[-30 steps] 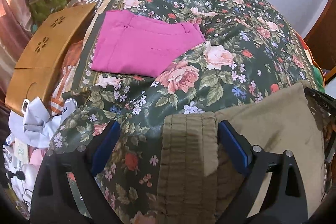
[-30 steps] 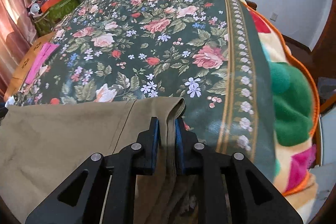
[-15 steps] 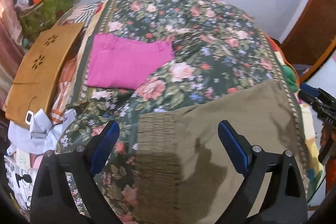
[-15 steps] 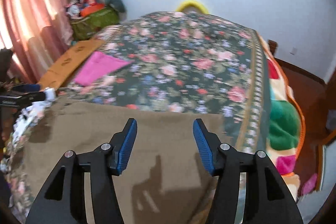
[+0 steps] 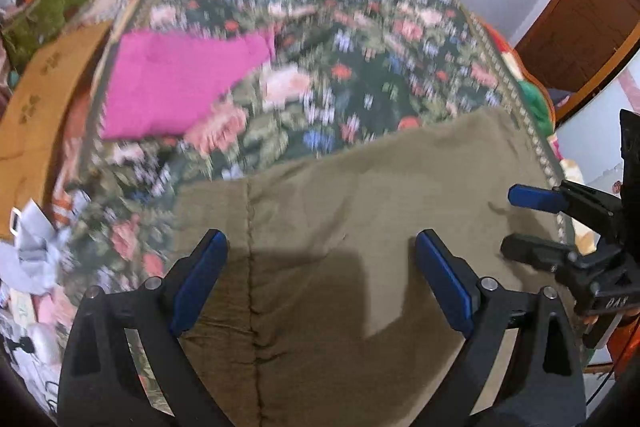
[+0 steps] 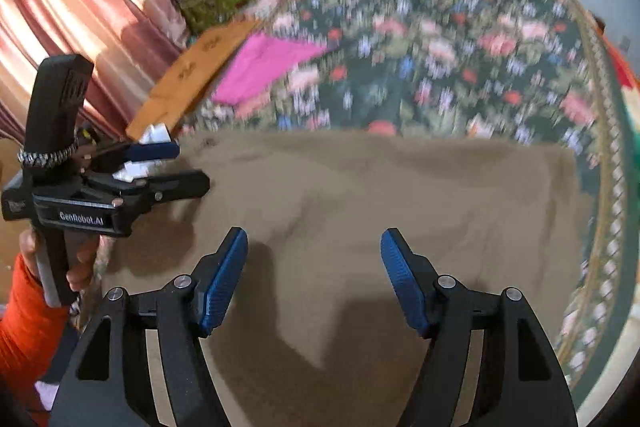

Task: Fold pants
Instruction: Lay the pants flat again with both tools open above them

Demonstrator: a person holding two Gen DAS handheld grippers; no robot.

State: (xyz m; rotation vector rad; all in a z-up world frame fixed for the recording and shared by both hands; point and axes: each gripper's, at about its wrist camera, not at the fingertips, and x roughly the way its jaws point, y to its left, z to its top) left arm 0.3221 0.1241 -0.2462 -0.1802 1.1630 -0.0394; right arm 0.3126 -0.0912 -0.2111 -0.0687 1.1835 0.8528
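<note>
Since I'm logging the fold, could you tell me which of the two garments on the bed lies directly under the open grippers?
The olive-brown pants, spread flat at the near edge of the floral bedspread. The pink garment lies folded farther back, near the bed's left side.

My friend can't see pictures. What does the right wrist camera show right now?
Olive-brown pants lie flat on a flowery bedspread, with the right claw open above them, holding nothing. At the left, a hand in an orange sleeve holds the left claw over the pants' edge; a folded pink garment lies farther back.
</note>
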